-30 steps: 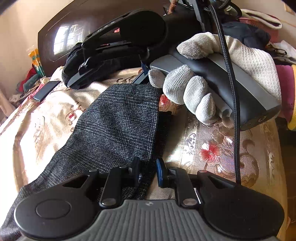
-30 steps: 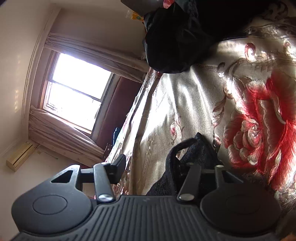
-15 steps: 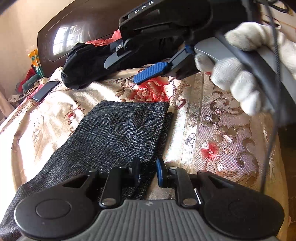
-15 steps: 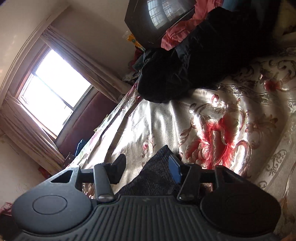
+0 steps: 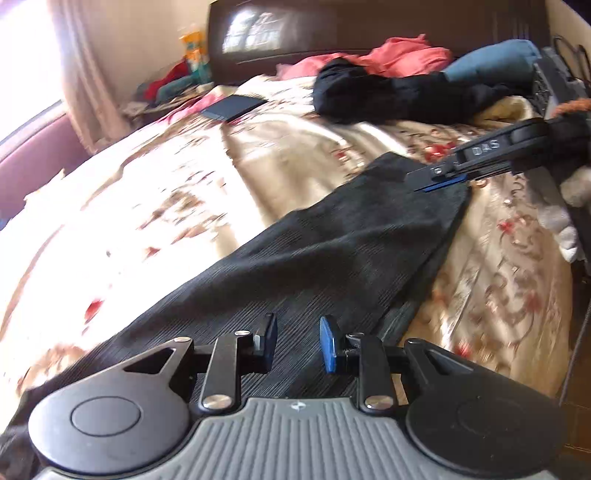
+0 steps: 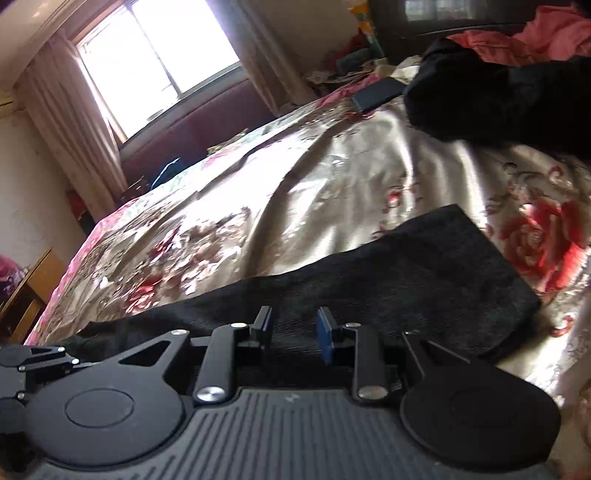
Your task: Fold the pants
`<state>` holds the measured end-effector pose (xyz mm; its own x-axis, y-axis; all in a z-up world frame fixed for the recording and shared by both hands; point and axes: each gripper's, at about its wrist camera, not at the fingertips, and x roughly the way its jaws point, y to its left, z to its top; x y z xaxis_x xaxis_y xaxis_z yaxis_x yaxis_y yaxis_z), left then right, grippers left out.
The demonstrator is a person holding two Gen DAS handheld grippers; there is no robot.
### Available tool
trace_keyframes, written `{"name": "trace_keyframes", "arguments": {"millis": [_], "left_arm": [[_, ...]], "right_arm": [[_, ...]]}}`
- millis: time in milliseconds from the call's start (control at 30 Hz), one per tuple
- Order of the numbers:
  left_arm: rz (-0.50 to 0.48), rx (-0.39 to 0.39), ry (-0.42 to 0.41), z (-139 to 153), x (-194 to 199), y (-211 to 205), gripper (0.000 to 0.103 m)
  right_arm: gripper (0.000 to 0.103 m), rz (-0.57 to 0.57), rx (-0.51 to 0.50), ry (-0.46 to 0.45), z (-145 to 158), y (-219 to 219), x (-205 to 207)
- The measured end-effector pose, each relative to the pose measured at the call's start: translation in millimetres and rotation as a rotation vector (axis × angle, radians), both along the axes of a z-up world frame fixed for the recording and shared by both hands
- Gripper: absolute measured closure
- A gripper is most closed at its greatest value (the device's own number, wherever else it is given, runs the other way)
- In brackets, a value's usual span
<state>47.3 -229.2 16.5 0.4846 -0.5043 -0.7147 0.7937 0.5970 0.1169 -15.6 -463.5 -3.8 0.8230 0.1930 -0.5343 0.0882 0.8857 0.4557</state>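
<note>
Dark grey checked pants lie flat on a floral bedspread, running from near left to the far leg hem at the right; they also show in the right wrist view. My left gripper hovers over the pants' middle, jaws a little apart with nothing between them. My right gripper is also slightly open and empty above the pants. It also shows in the left wrist view, over the hem corner.
A black garment heap lies at the head of the bed, with pink clothes and a blue cushion behind. A dark flat case lies on the bedspread. A dark headboard and a window bound the bed.
Both grippers have pulled back from the pants. The right gripper let go of the hem and swung up level; the left opened slightly and lifted. The pants now lie flat.
</note>
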Motion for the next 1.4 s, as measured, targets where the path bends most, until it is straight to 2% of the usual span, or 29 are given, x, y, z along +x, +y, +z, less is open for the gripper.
{"name": "trace_keyframes", "arguments": {"millis": [33, 133, 200, 333, 400, 500, 700, 833, 967, 1133, 1267, 1400], "left_arm": [[0.034, 0.028, 0.004, 1, 3, 22, 0.063], [0.097, 0.189, -0.048, -6, 2, 85, 0.063], [0.111, 0.243, -0.053, -12, -2, 111, 0.063], [0.037, 0.239, -0.067, -29, -13, 126, 0.063], [-0.019, 0.236, -0.090, -39, -19, 125, 0.063], [-0.058, 0.225, -0.144, -49, -22, 121, 0.063], [-0.114, 0.205, -0.149, -44, -30, 130, 0.062], [-0.094, 0.218, -0.164, -49, -31, 135, 0.060], [-0.096, 0.237, -0.211, -51, -35, 134, 0.060], [-0.014, 0.157, -0.114, -43, -12, 138, 0.058], [0.011, 0.155, -0.154, -43, -4, 134, 0.057], [-0.007, 0.135, -0.141, -38, -6, 134, 0.057]], "right_arm": [[0.074, 0.092, -0.034, -0.008, 5, 27, 6], [0.073, 0.413, -0.217, -0.023, 11, 122, 26], [0.073, 0.579, -0.340, -0.004, 4, 171, 34], [0.073, 0.788, -0.532, 0.029, -5, 233, 33], [0.073, 0.836, -0.619, 0.051, -10, 247, 31], [0.071, 0.860, -0.723, 0.081, -18, 262, 28], [0.070, 0.887, -0.813, 0.095, -20, 277, 22], [0.069, 0.846, -0.796, 0.112, -23, 279, 29], [0.069, 0.841, -0.807, 0.079, -17, 282, 26], [0.067, 0.827, -0.733, 0.071, -8, 280, 31], [0.067, 0.819, -0.766, 0.045, -16, 291, 33], [0.069, 0.791, -0.801, 0.015, -24, 300, 38]]}}
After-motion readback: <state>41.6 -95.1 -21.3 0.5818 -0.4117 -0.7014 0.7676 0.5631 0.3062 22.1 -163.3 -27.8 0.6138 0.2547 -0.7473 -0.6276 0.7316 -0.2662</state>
